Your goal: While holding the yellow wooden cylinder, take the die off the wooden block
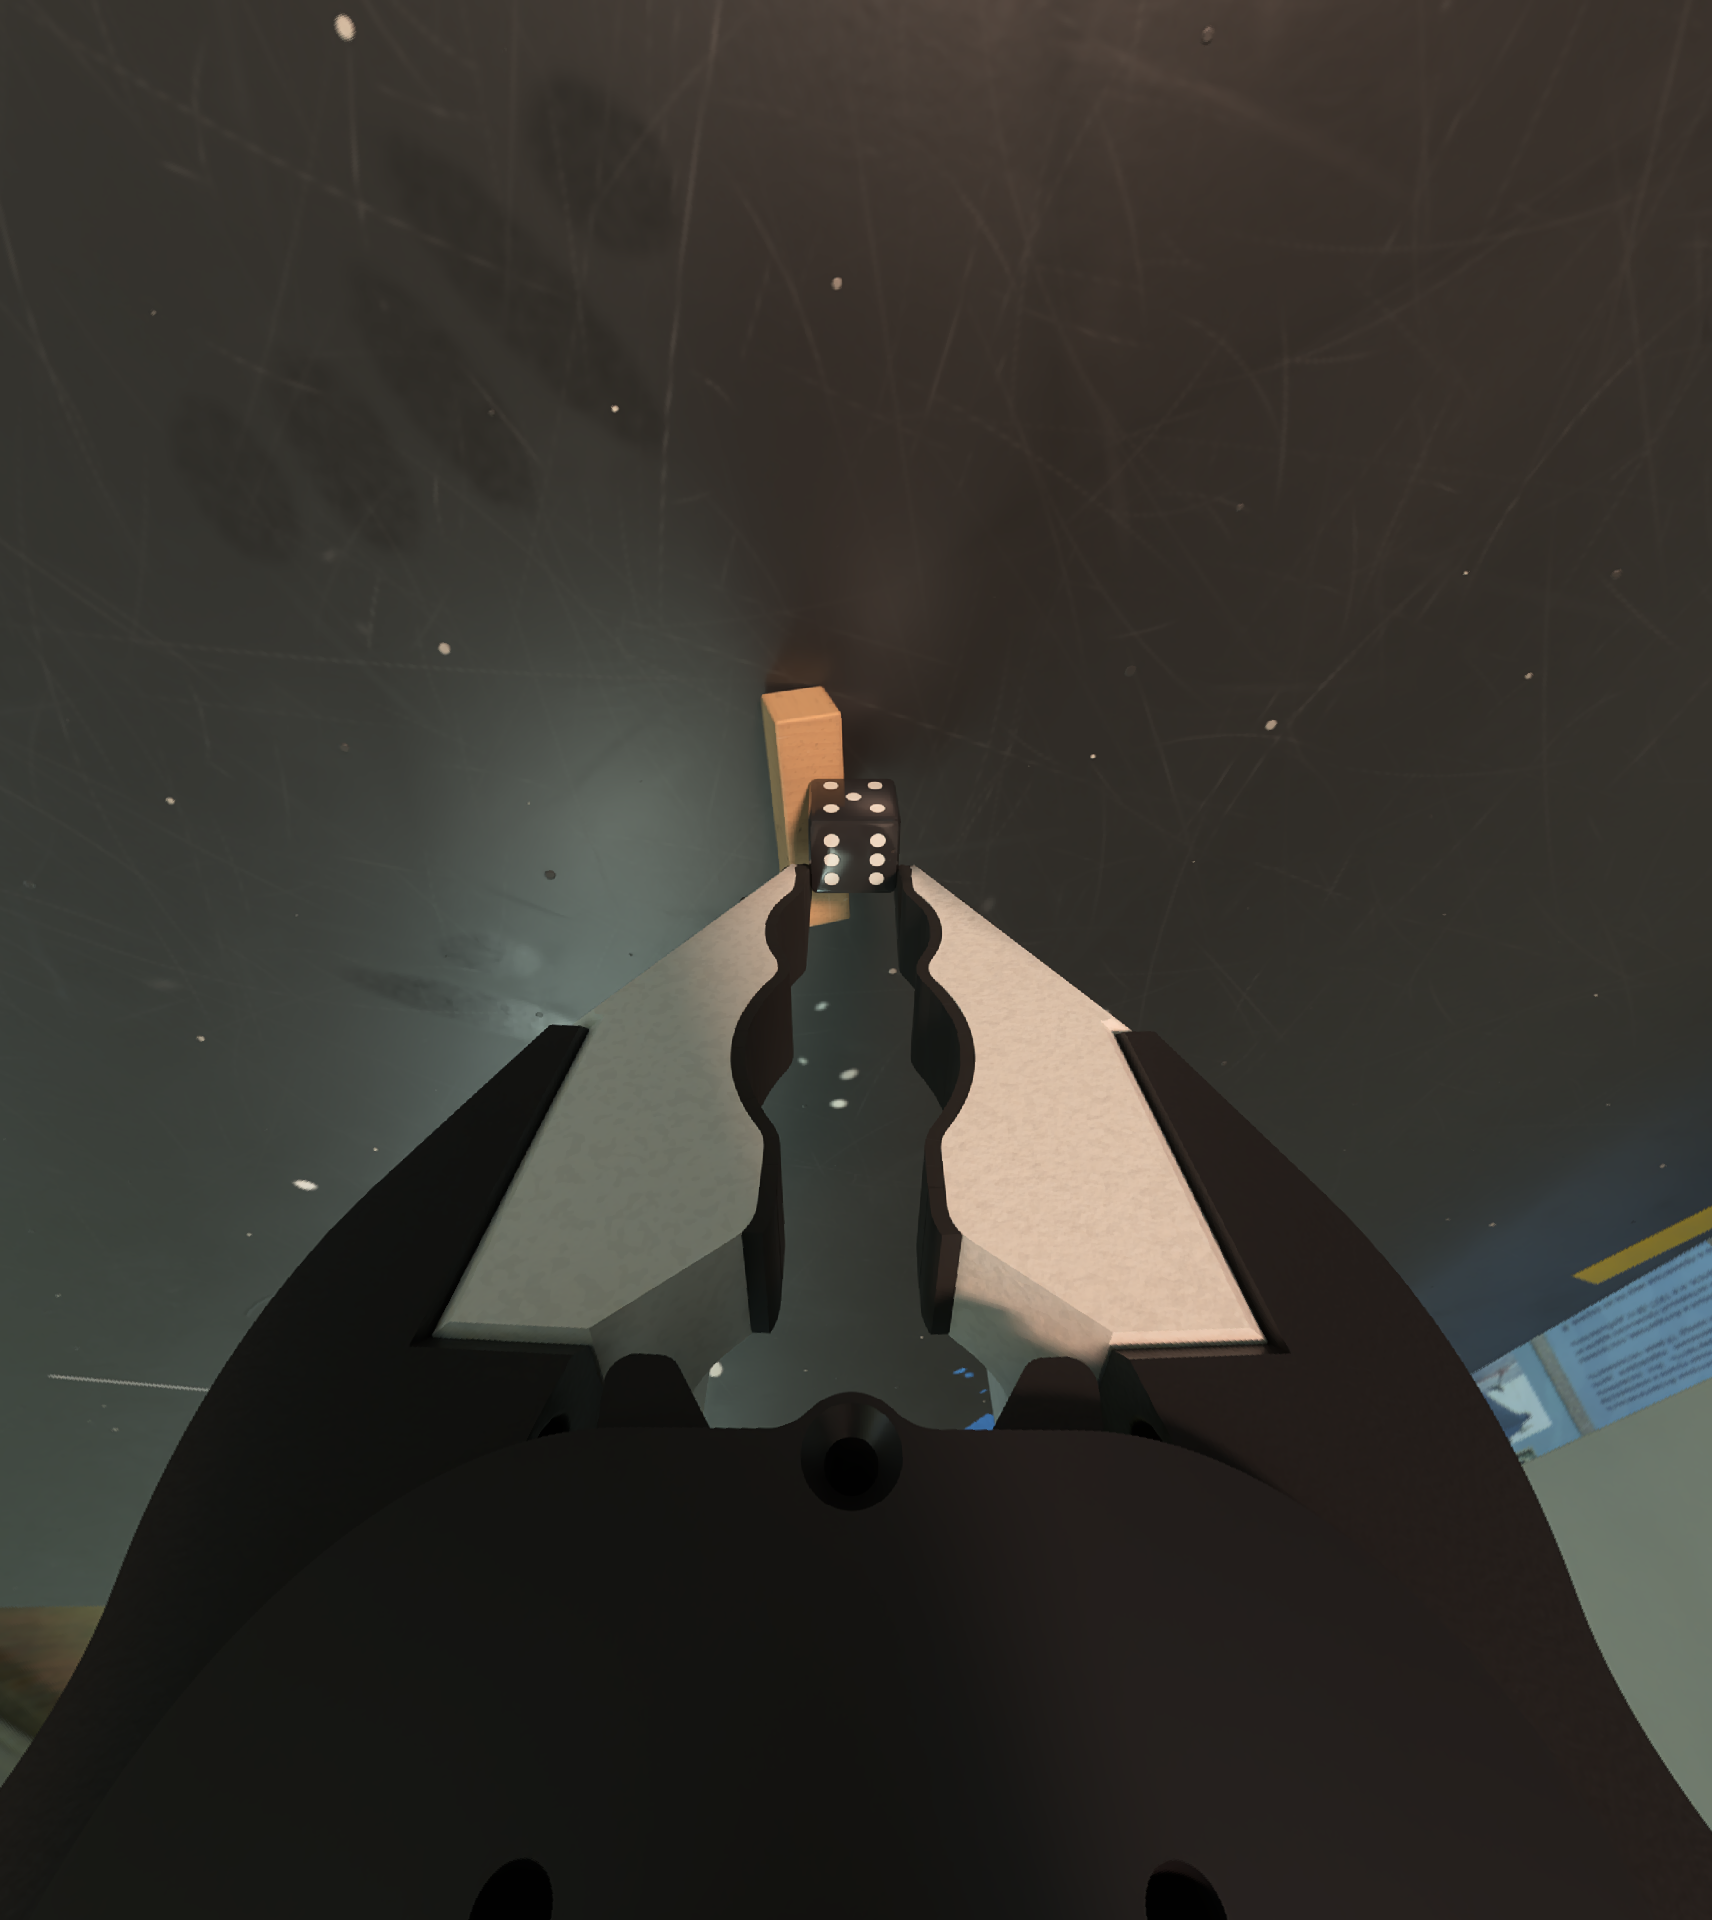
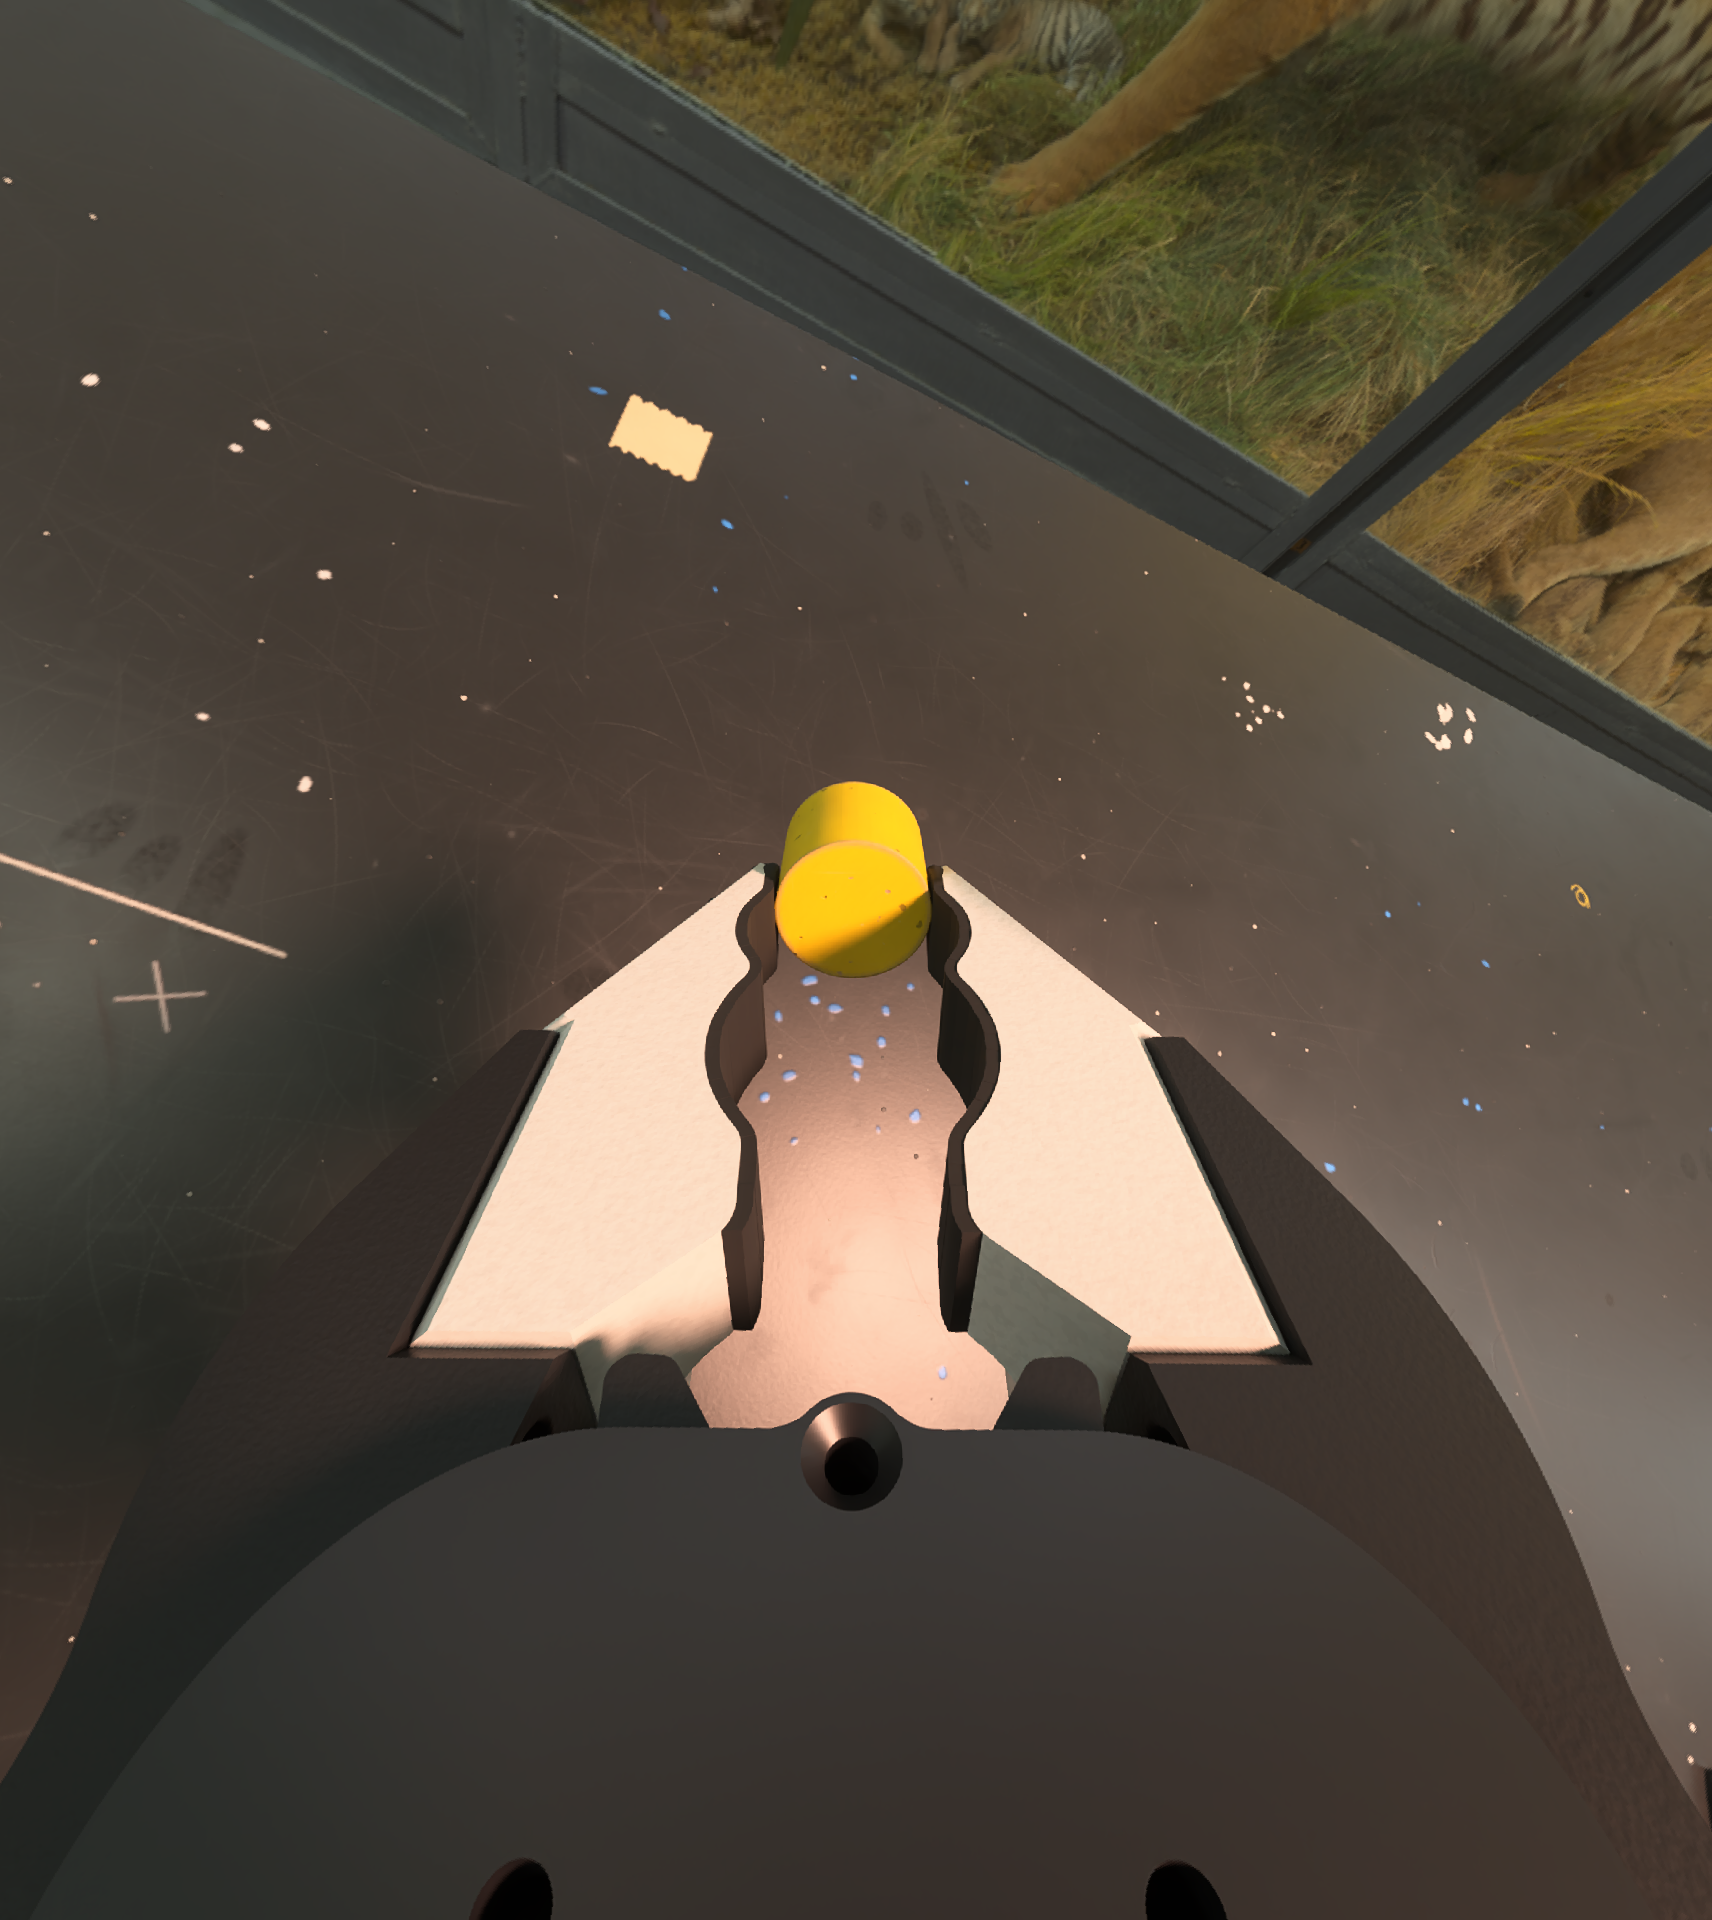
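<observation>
A dark, scratched counter (image 1: pixel 312 727), flecked with pale specks, is seen under both grippers; its far edge is seen only in the right wrist view, bordered by a grey frame (image 2: pixel 935 312) with a grassy picture (image 2: pixel 1299 208) behind it. Well short of that far edge, a small cream wavy-edged tag (image 2: pixel 661 437) lies flat on the counter.

The left gripper (image 1: pixel 852 881) is narrowed to a slim gap, and the black die (image 1: pixel 853 834) with white pips is clamped between its fingertips. The light wooden block (image 1: pixel 802 790) is seen just behind and left of the die; whether the die touches the block cannot be told.

The right gripper (image 2: pixel 853 914) is closed around the yellow wooden cylinder (image 2: pixel 852 883), which is pinched at the tips with one flat end turned toward the camera, held clear of the counter's edges.
</observation>
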You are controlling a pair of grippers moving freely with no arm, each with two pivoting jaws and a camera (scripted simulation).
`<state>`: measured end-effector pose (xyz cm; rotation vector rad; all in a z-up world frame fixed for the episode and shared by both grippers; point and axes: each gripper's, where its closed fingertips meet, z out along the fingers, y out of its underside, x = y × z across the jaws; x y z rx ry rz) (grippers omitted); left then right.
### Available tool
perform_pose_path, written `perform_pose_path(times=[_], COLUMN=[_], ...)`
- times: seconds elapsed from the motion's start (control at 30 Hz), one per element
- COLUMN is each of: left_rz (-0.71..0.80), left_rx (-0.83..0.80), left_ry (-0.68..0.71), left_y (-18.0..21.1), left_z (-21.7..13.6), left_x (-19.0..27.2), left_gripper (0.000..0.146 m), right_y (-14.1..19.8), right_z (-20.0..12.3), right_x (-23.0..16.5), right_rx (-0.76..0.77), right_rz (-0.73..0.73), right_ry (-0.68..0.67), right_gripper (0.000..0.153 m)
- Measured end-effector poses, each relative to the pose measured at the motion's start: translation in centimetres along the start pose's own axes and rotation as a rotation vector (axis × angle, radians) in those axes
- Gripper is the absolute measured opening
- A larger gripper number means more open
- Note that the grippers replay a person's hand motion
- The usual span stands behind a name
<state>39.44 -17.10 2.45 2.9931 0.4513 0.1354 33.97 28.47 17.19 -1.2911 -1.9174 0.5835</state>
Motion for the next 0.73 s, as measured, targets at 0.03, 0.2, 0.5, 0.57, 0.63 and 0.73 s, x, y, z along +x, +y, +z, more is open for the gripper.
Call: perform_pose_path(times=[0.03,0.2,0.5,0.57,0.63,0.73], left_rz=[0.007,0.030,0.112,0.131,0.151,0.179], left_rx=[0.001,0.012,0.043,0.053,0.055,0.050], left_ry=[0.003,0.030,0.053,0.062,0.066,0.077], left_y=[-0.1,-0.3,-0.8,-0.9,-1.1,-1.2], left_z=[0.0,0.0,-0.7,-0.8,-0.9,-0.8], left_x=[0.1,0.8,2.3,2.8,3.1,3.6], left_gripper=[0.016,0.016,0.016,0.016,0.016,0.016], right_y=[-0.1,-0.4,-0.6,-0.6,-0.7,-0.8], right_z=[0.0,0.0,0.1,0.0,0.0,0.0], right_x=[-0.1,-0.3,-0.5,-0.5,-0.5,-0.6], right_rx=[0.001,0.006,0.003,0.004,0.007,0.010], right_rz=[-0.002,-0.011,-0.019,-0.019,-0.022,-0.024], right_ry=[-0.001,-0.007,-0.005,-0.005,-0.005,-0.007], right_gripper=[0.028,0.028,0.028,0.028,0.028,0.028])
